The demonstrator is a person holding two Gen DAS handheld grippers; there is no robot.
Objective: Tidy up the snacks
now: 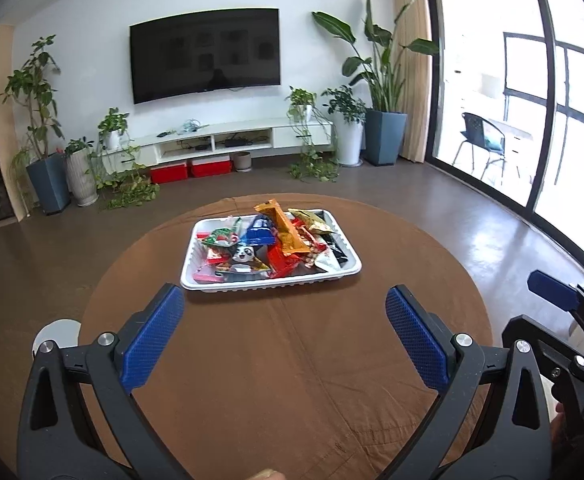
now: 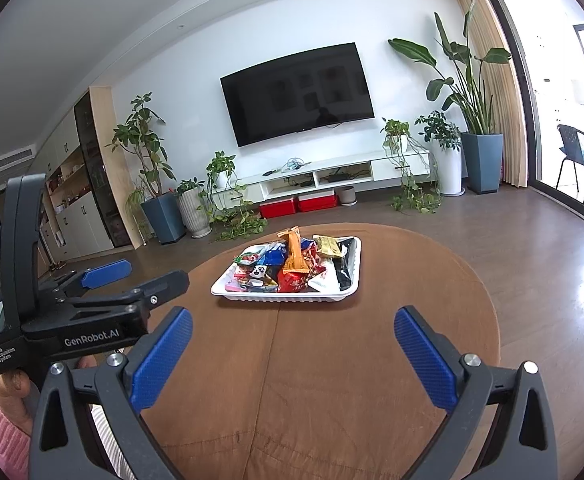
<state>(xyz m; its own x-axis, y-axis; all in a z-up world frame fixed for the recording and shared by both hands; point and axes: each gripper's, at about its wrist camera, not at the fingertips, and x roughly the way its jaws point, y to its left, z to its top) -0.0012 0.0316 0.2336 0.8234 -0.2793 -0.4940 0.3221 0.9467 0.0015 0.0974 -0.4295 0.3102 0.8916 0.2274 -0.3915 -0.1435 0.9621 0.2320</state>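
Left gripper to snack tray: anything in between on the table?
Nothing. In the left wrist view, only bare brown tablecloth lies between the open left gripper and the white tray of snacks. The right wrist view shows the same stretch bare.

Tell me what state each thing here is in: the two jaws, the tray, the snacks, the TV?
left gripper: jaws wide open, empty, above the table.
right gripper: jaws wide open, empty.
white tray: flat on the brown table, full.
snacks: jumbled in a heap inside the tray.
TV: screen dark.
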